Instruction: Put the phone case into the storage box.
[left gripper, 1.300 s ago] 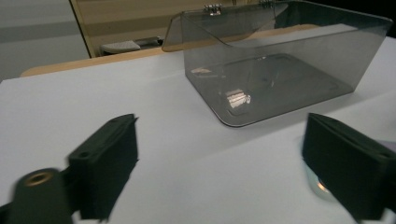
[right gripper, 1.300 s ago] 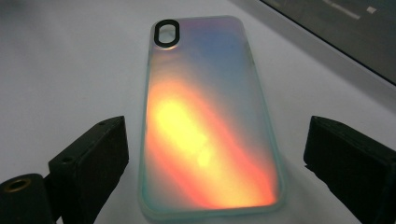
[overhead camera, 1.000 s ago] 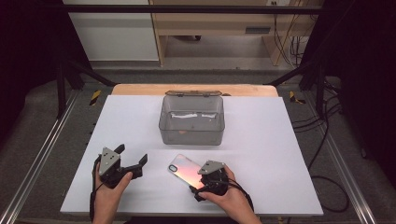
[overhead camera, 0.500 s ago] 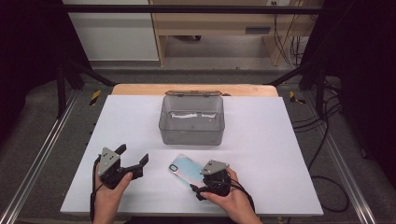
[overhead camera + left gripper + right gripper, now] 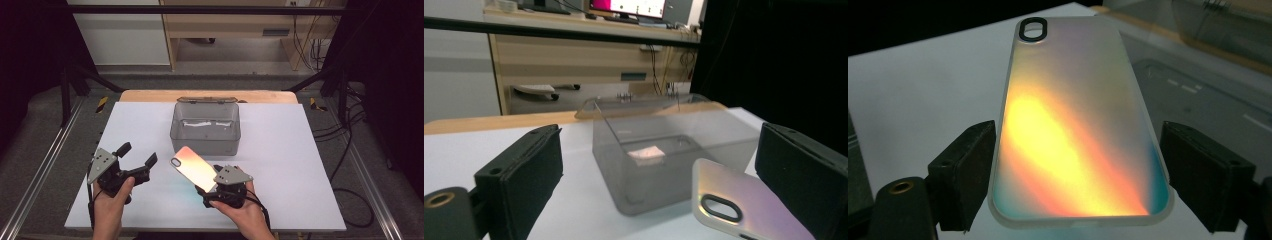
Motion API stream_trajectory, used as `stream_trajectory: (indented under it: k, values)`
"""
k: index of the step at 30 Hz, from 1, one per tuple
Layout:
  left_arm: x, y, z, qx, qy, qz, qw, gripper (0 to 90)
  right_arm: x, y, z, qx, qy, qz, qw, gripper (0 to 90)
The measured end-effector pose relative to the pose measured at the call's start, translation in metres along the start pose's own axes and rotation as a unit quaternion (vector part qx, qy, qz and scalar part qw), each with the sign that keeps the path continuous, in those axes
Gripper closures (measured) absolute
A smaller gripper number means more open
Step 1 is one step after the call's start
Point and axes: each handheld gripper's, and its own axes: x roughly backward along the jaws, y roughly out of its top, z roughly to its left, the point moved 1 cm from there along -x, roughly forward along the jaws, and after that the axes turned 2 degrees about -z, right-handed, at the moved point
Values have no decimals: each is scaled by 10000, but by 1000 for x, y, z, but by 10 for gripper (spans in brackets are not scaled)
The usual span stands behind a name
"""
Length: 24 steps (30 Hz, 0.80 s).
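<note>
right gripper (image 5: 216, 192): near edge of table, right of centre; jaws pinch the near end of the phone case (image 5: 194, 167)
phone case: iridescent, tilted up off the table (image 5: 300, 150), camera cutout at far-left end, just near of the box
left gripper (image 5: 136, 160): near-left, jaws spread wide, holding nothing
box (image 5: 205, 129): clear grey plastic, lid open, table centre-far; white scrap inside
left gripper view: case corner (image 5: 744, 200) between the jaws, near the right one

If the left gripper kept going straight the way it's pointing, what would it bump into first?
Probably the clear plastic box, which sits dead ahead between its open jaws. The shiny phone case held by the right gripper juts in lower right and might be clipped first; depth is unclear.
</note>
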Motion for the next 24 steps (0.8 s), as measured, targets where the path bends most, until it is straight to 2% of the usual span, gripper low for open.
stream_trajectory:
  k: [5,10,12,13,18,24]
  values:
    - [-12,5,-7,178,-107,36,9998,47,-4,18,-6,-159,-282,-539,9980,176]
    - [-27,-4,-11,283,-239,144,9992,45,-10,20,-9,-275,-387,-914,9947,176]
    - [-30,-10,-12,236,-304,265,9989,45,-11,19,-7,-293,-422,-995,9937,176]
    - [-30,-13,-12,262,-275,244,9990,45,-12,19,-6,-271,-420,-1005,9937,176]
    - [-30,-28,-16,589,-410,348,9968,56,-11,16,1,-146,-554,-1106,9922,176]
    - [-31,-39,-24,880,-556,379,9938,106,-13,13,7,-49,-585,-1156,9916,176]
